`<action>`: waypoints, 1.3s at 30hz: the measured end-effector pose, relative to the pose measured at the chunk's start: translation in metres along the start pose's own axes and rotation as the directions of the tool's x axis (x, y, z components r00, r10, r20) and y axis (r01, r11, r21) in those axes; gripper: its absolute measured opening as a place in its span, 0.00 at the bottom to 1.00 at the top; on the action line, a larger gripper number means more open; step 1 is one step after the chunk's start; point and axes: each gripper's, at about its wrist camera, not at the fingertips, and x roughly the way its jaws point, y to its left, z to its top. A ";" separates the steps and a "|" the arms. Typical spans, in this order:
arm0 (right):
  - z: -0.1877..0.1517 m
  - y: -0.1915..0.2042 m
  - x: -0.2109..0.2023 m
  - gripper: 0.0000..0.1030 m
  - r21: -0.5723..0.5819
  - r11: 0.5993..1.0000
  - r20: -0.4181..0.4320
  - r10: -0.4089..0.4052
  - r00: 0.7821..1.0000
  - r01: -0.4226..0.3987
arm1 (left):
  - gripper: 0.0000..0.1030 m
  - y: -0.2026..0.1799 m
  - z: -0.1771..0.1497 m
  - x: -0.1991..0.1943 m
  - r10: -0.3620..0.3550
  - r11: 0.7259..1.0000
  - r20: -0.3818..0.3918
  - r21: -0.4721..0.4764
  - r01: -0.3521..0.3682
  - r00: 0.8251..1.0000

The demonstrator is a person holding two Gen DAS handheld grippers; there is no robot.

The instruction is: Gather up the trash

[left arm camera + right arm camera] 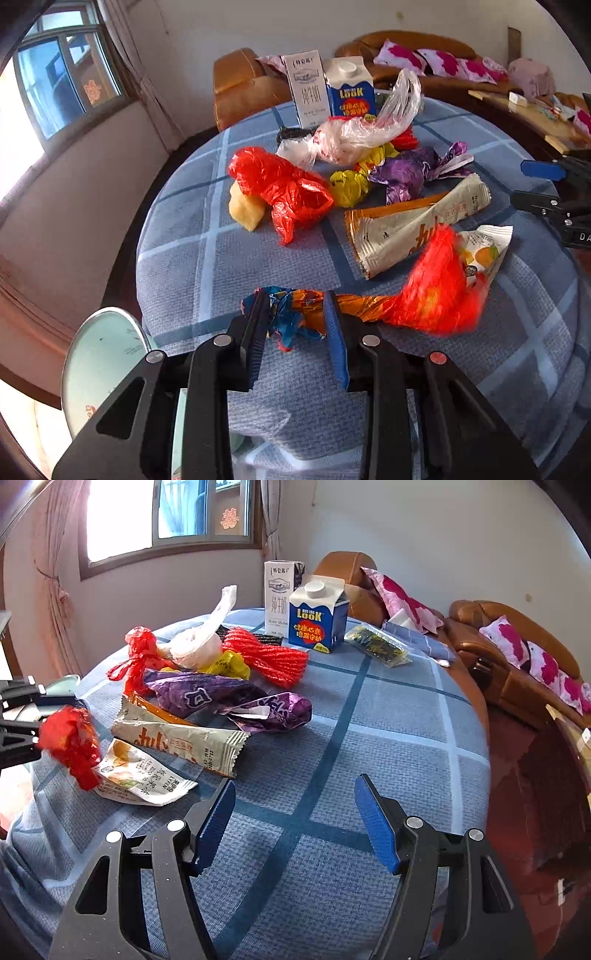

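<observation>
The blue-and-white gable-top carton [318, 618] with the white screw cap reads "LOOK" in yellow letters above a red panel of Chinese characters; it stands on the round table under a blue checked cloth [388, 738]. Touching its left side, slightly behind, stands a tall white milk box [279, 594] printed with grey Chinese characters. Just right of the carton lies a flat clear packet of dark green and yellow contents [380, 646], close to the table's far right edge.

In front of the carton and to its left sits the heap of trash: a red ribbed net roll [269, 657], a clear crumpled plastic bag [199, 642], a yellow bag [229, 664], a crumpled purple foil wrapper [229, 701], and a long beige snack wrapper [184, 744] with orange characters. Nearest the front lies a white sachet [140, 775] with a fruit picture, reading "LIYEN".

The left gripper [295, 325] is closed on a crumpled blue-and-orange foil wrapper [295, 314], whose far end trails into a blurred red plastic bag [439, 291] over the near table edge. A round pale green lid [99, 362] shows below that edge.

The right gripper [295, 812] stands wide apart and holds nothing, over bare cloth in front of the carton, the widest free stretch on the table.
</observation>
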 end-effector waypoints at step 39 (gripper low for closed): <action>0.039 0.052 0.026 0.04 -0.096 0.952 -0.124 0.279 0.952 -0.291 | 0.07 0.125 -0.056 -0.082 0.237 0.875 -0.042 -0.424 -0.232 0.971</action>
